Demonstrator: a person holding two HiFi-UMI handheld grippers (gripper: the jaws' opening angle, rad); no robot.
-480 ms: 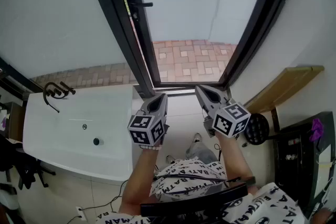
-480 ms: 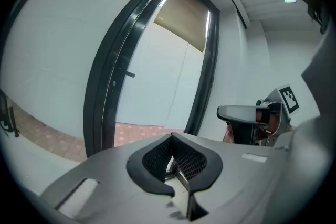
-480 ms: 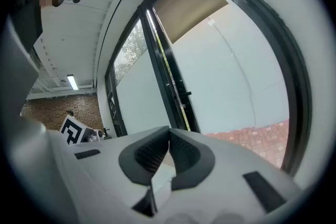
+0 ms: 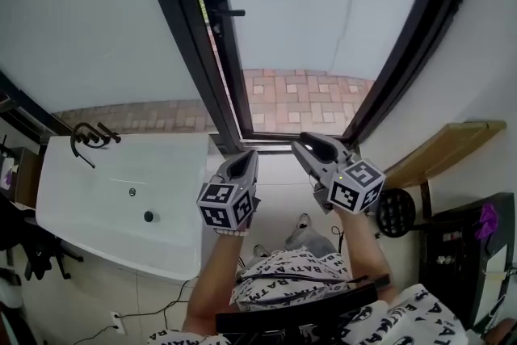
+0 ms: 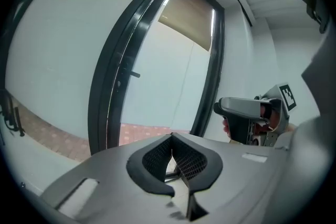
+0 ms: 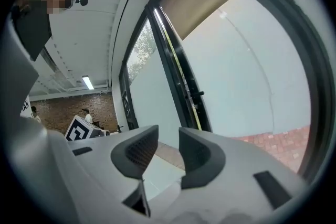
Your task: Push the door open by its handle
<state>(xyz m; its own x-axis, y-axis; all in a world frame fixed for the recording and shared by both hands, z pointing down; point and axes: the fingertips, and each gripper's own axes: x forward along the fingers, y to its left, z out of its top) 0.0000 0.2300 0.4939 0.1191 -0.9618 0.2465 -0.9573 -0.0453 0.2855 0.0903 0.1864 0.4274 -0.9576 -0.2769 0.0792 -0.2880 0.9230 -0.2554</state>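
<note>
The handle (image 4: 231, 12) is a short dark bar that sticks out sideways, about level, from the dark left edge of the door (image 4: 218, 61). In the head view it sits high up the picture, ahead of both grippers and well apart from them. Brick paving (image 4: 299, 97) shows beyond the threshold. The pictures do not tell whether the door is already ajar.

The left gripper (image 4: 242, 158) is held low in front of the person, almost straight under the handle in the head view. Its jaws are closed together with nothing in them. From its own view the handle (image 5: 134, 74) lies up and to the left of the jaw tips.

The right gripper (image 4: 310, 143) is just beside the left one, further to the right, and points at the pale pane. Its jaws stand partly apart and hold nothing. In its view the handle (image 6: 199, 94) lies above the gap and slightly right of it.

The left gripper seems more in line with the handle, while the right one has jaws ready to take it. Either must travel forward and up, meeting the bar across its length.
</note>
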